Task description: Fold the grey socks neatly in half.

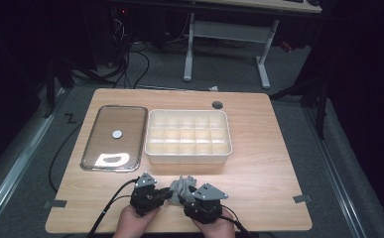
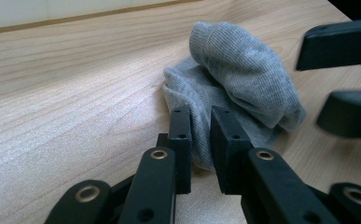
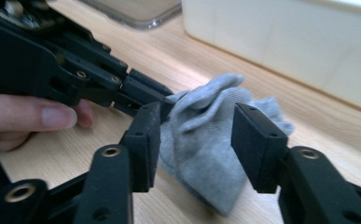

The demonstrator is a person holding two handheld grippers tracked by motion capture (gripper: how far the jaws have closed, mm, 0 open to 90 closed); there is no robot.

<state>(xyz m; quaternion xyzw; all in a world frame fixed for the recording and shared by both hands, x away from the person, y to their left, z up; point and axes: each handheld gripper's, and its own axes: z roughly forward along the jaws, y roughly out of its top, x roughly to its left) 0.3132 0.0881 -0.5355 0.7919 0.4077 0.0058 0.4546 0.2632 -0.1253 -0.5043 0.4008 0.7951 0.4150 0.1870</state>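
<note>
From above, your left gripper (image 1: 165, 194) and right gripper (image 1: 183, 194) met over the grey sock (image 1: 182, 184) near the table's (image 1: 259, 163) front edge. Your left gripper view showed jaws pinching its edge, anchoring it. Your right gripper view showed jaws apart, straddling it.

A small grey knitted sock (image 2: 234, 79) lies crumpled in a soft, folded heap on the wooden bench (image 1: 259, 163), near its front edge. Its ribbed fabric is bunched, one rounded fold humped on top and the rest spread flat beneath. One end sits between two black jaws; wider-set jaws flank the heap.
</note>
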